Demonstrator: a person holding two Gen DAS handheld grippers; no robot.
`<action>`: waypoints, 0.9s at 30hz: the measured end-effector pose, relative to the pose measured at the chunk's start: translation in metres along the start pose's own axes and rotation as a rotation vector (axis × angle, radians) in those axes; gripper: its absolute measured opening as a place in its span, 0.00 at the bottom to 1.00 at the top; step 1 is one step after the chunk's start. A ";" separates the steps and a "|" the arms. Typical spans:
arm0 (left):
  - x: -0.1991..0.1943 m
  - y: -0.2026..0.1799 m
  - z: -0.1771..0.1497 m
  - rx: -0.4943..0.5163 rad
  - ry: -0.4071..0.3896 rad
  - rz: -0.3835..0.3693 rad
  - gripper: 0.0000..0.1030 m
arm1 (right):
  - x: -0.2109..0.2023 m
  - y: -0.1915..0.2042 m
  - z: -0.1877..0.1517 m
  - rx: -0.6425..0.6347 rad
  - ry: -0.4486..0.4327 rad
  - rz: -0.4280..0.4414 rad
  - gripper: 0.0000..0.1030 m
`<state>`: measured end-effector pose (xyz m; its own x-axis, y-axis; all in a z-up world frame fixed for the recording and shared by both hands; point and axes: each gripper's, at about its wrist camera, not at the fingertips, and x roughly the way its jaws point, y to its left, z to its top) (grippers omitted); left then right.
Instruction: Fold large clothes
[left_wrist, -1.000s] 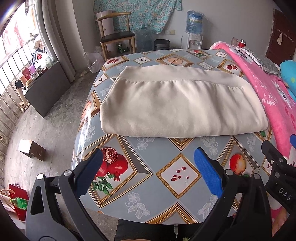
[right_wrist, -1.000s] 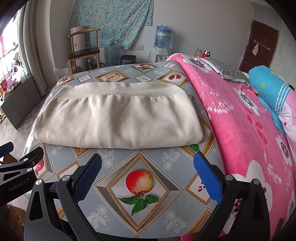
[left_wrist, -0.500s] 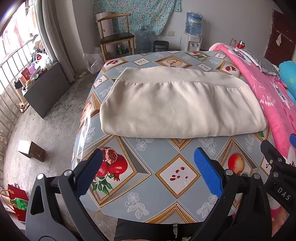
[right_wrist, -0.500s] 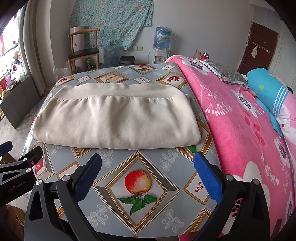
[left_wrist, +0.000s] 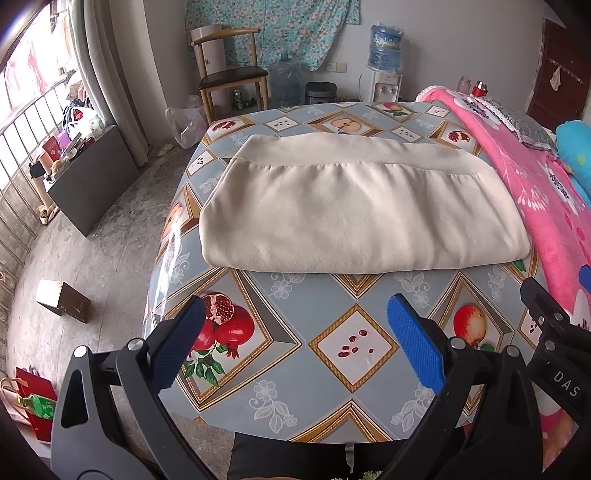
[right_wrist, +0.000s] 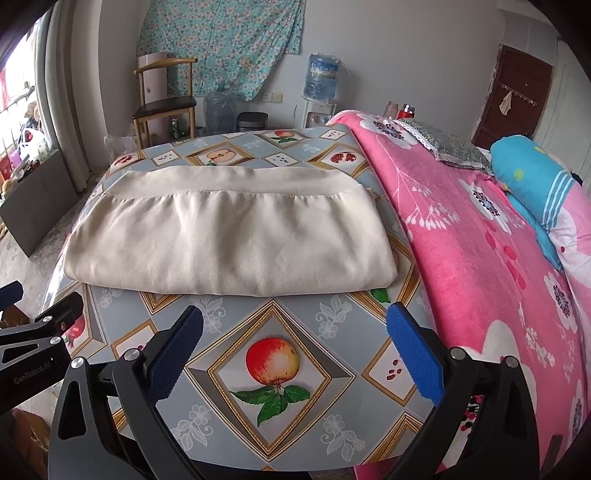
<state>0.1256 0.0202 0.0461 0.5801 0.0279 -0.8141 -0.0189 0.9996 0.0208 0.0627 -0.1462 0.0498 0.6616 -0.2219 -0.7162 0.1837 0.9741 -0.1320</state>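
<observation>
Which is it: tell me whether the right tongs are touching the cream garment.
Apart. The right wrist view shows the right tongs open, with bare tablecloth between them and the cream garment.

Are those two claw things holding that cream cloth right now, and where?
No, nothing is held. The left gripper and right gripper are both open above the table, short of the folded cloth, touching none of it.

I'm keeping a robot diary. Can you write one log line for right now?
left gripper: open, empty | right gripper: open, empty | cream garment: folded, flat on table | both jaws short of it
</observation>
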 end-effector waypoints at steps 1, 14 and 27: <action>0.000 0.000 0.000 0.000 0.000 0.000 0.92 | 0.000 0.000 0.000 0.000 0.000 0.001 0.94; -0.001 -0.001 0.000 0.003 0.002 0.000 0.92 | -0.001 -0.002 0.000 0.002 0.005 -0.003 0.94; -0.002 -0.002 -0.002 0.005 0.006 0.002 0.92 | 0.003 0.000 -0.001 0.003 0.011 -0.004 0.94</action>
<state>0.1229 0.0183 0.0462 0.5750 0.0294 -0.8176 -0.0161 0.9996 0.0247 0.0640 -0.1468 0.0472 0.6526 -0.2251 -0.7235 0.1885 0.9731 -0.1327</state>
